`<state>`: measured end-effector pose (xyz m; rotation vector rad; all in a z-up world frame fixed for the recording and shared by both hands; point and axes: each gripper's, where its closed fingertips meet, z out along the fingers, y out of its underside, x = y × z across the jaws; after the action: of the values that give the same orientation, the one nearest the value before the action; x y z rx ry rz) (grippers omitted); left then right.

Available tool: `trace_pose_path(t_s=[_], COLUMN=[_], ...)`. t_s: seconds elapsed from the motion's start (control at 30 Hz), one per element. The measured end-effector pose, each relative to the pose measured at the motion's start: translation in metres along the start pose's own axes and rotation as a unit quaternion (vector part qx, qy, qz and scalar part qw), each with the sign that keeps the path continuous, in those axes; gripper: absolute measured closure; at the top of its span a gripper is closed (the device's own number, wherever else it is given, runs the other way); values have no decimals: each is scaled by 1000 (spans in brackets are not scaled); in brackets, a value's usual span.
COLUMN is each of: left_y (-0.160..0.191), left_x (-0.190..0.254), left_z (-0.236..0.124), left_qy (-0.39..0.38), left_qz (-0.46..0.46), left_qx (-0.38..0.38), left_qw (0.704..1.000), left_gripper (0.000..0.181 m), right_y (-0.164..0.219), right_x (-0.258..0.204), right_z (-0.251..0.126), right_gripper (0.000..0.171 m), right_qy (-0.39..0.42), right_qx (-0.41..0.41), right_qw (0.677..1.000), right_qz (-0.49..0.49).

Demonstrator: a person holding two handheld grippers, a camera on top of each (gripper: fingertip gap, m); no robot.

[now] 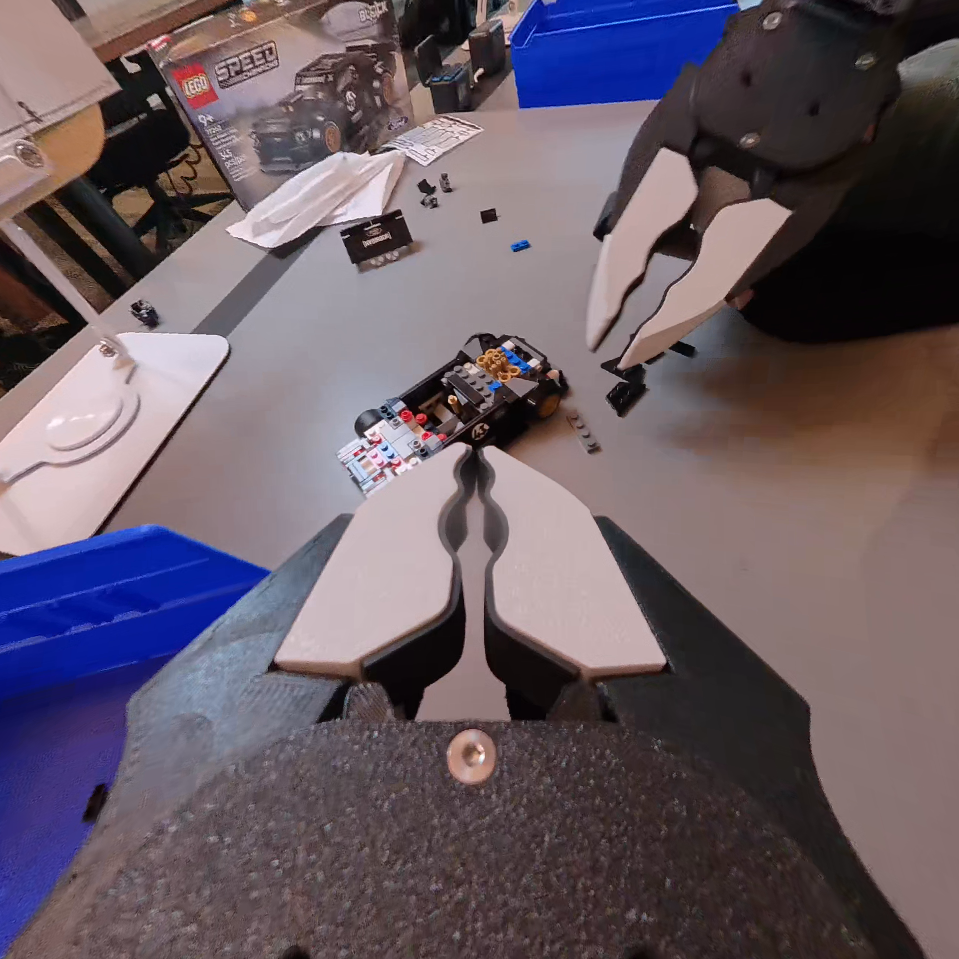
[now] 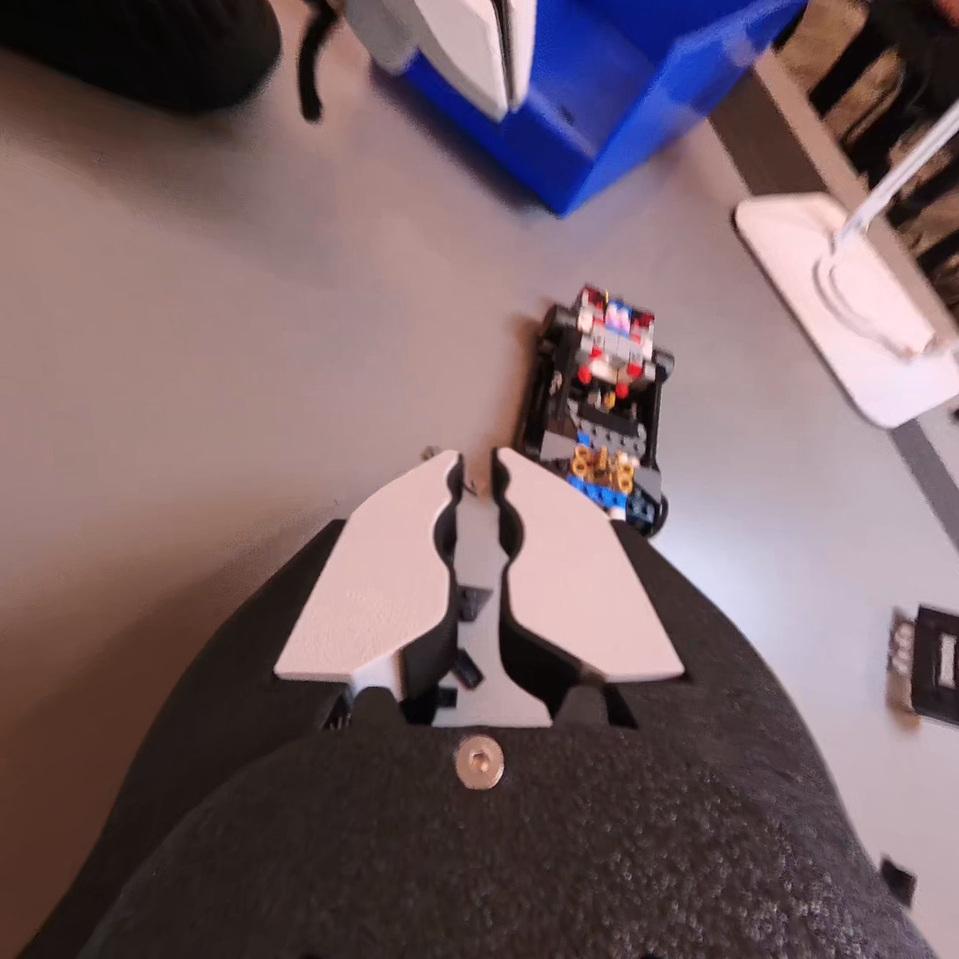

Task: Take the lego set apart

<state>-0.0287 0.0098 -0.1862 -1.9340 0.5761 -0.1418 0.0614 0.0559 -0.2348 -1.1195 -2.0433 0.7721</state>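
Lego car (image 1: 456, 402), half stripped, sits mid-tabletop (image 1: 726, 571) as the closed, empty left tool (image 1: 476, 452) nears its tail and the right tool (image 1: 612, 353), parted, hovers over loose black pieces (image 1: 625, 397); bracing the chassis looks wise before prying.

Printed lettering and a red logo cover the cardboard box (image 1: 290, 104) far ahead-left of the left tool (image 1: 475, 454). White lettering marks a black plate (image 1: 378, 241) lying nearer that tool, on the table (image 1: 674, 519).
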Motion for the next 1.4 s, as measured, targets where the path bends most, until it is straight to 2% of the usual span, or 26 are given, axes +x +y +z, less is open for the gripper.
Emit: trace_pose_path(t_s=[0.1,0.17,0.23,0.3,0.4,0.47,0.53,0.67,0.77,0.83,0.87,0.93,1.0,1.07,1.1,1.17,1.2,1.23,1.3,1.4], left_y=[0,1,1,3,7,7,5,-1,-16,-15,-13,-15,-18,-16,-15,-5,3,11,32,62], left_x=[1,3,6,10,24,42,64,85,90,89,91,95,91,73,54,-5,-39,-68,-105,-126], left_z=[3,5,7,9,15,20,26,36,31,31,33,30,27,26,23,10,-4,-20,-48,-64], left_qy=[4,6,11,20,51,92,141,221,293,312,316,334,327,268,216,49,-51,-134,-234,-275], left_qz=[-5,-5,-3,-5,-7,-5,-28,-156,-277,-328,-338,-349,-335,-292,-267,-200,-160,-131,-121,-148], left_qx=[0,-1,-3,-7,-14,-14,-10,0,35,34,26,26,32,30,33,24,11,-10,-63,-123], left_qw=[1000,1000,1000,1000,999,996,990,963,914,891,886,875,883,918,939,978,986,982,963,942], left_gripper=[181,173,171,169,166,164,163,160,163,169,167,176,176,177,177,177,177,177,176,177], right_y=[28,40,47,48,49,35,3,-48,-53,-57,-59,-60,-65,-64,-56,-29,-13,1,21,28], right_x=[-1,-9,-15,-20,-19,-21,-27,-39,-42,-44,-43,-43,-40,-29,-23,-19,-21,-21,-19,-18], right_z=[5,10,14,15,14,14,11,-1,-1,-3,-4,-4,-5,-4,0,12,19,25,34,37], right_gripper=[142,136,136,155,155,156,156,156,156,156,156,156,156,154,143,135,135,133,133,139], right_qy=[-25,-52,-64,-81,-81,-83,-80,-46,-11,8,19,38,61,81,75,23,-7,-27,-59,-114], right_qx=[-66,-99,-124,-139,-148,-103,-8,104,110,116,116,114,129,127,106,43,9,-24,-72,-97], right_qw=[997,992,988,984,982,989,996,992,988,984,983,979,975,976,982,996,999,999,995,989], right_qz=[39,55,62,78,81,70,28,-54,-109,-134,-143,-164,-172,-156,-134,-75,-52,-36,-21,-2])
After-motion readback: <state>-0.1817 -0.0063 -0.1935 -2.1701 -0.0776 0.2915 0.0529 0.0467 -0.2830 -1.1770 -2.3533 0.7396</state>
